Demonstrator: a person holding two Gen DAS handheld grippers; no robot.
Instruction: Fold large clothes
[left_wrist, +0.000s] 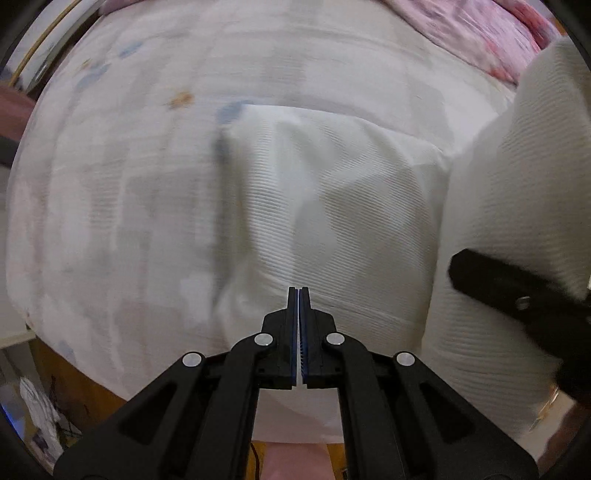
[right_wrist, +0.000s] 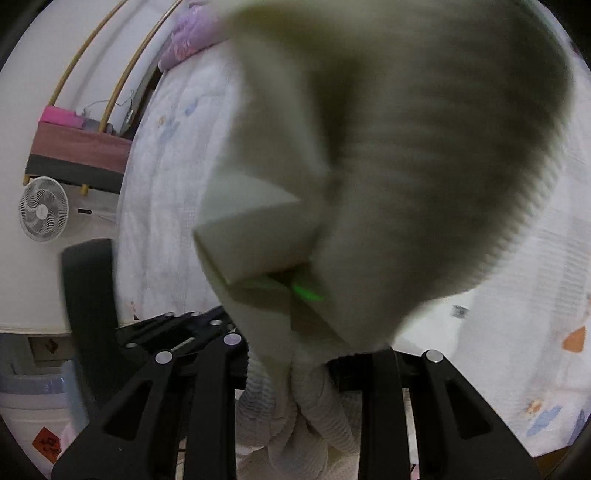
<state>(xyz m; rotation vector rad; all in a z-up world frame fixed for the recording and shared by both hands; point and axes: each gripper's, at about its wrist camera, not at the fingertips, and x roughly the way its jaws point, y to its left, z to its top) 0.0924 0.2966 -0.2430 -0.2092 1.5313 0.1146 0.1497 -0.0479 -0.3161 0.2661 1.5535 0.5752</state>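
The white ribbed garment (left_wrist: 332, 206) lies near the bed's (left_wrist: 122, 192) front edge. The left gripper (left_wrist: 298, 295) is clamped on its near hem; the right gripper (right_wrist: 314, 369) grips a bunched end, lifted. A fold looks underway; next, lay it across squarely. A fan (right_wrist: 43, 208) stands beside the bed.

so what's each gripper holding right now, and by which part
The left gripper pinches a thin edge of the white garment. The right gripper clamps a bunched fold of it, lifted off the bed.
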